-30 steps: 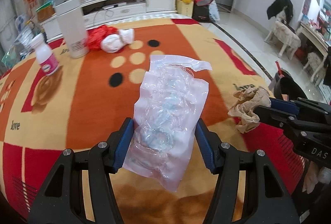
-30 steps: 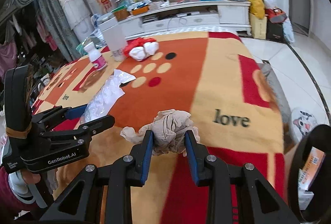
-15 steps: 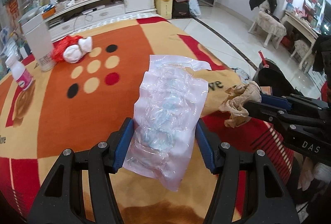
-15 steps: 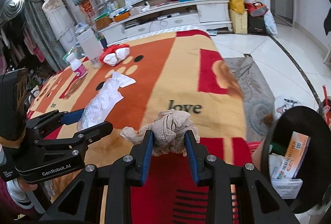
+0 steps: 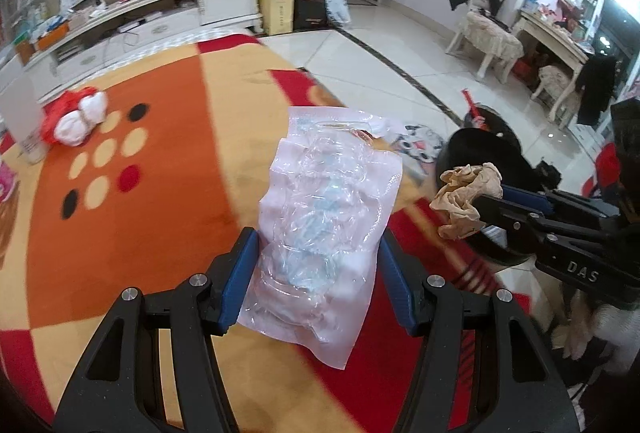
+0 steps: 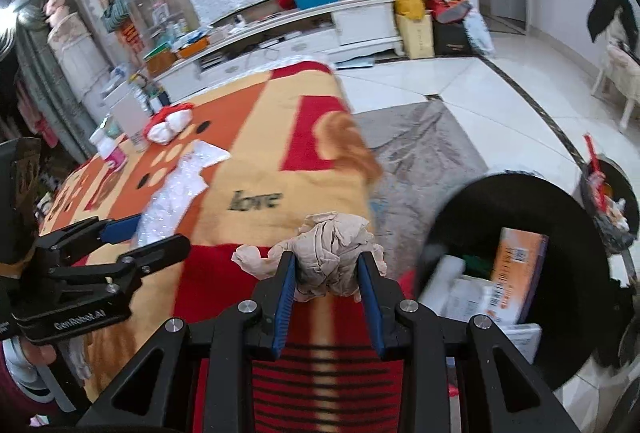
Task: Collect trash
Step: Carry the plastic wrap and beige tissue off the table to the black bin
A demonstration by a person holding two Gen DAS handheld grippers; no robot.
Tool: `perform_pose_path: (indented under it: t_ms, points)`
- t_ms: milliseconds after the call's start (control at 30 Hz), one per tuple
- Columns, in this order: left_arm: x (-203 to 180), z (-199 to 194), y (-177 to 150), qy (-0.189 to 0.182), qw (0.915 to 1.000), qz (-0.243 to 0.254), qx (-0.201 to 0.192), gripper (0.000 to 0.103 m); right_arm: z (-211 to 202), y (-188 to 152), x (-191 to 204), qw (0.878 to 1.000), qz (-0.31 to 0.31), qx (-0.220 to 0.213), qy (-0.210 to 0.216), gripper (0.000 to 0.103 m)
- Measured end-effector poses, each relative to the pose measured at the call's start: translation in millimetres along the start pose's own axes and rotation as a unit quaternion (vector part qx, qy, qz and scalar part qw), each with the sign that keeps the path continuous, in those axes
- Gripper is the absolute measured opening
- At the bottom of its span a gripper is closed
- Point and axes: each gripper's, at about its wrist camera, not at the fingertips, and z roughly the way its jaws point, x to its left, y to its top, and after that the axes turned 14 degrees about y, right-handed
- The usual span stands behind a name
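Right gripper (image 6: 326, 275): at the bottom centre of the right wrist view, its blue pads were pressed tight on a crumpled beige paper wad (image 6: 330, 253), which bulged out above and to both sides of the jaws.
Left gripper (image 5: 316, 273): at the bottom centre of the left wrist view, about half spread, it clamped a clear plastic package (image 5: 324, 217) by its lower part; the bag's upper part stood free above the pads.
Black trash bin (image 6: 516, 273): at the right of the right wrist view, beside the table's edge and below it, mouth open, boxes and paper already inside.
Tablecloth (image 5: 160, 193): orange, red and yellow, filling the left and middle of the left wrist view.
Remaining litter: a red-and-white bundle (image 5: 76, 117) lay far back at the upper left.
Step in hand: judged to be carrying both pieces over to the bin.
Doing it well: the wad probably should be brought squarely over the bin's mouth before the pads let go, since light paper can drift past the rim.
Package: it likely needed the same, released low so the limp bag slid in rather than catching on the rim.
Order: dropping one piece at a time would keep the grippers, already near each other, from colliding.
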Motion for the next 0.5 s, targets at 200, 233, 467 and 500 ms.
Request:
perform_pose_path:
  t_ms: [200, 233, 467, 500]
  points:
    - [-39, 5, 16, -0.05, 0.9986, 0.012, 0.008, 0.059, -28, -4, -45, 0.999, 0.039, -0.018, -0.033, 0.03]
    - [-48, 6, 19, -0.06, 0.998, 0.015, 0.008, 0.059, -33, -5, -53, 0.998, 0.045, -0.022, -0.04, 0.03]
    - [-87, 19, 37, -0.128, 0.9911, 0.019, 0.031, 0.059, -57, -13, -99, 0.993, 0.085, -0.034, -0.077, 0.03]
    - [-91, 22, 39, -0.141, 0.9893, 0.016, 0.033, 0.059, -59, -14, -104, 0.992, 0.09, -0.035, -0.083, 0.03]
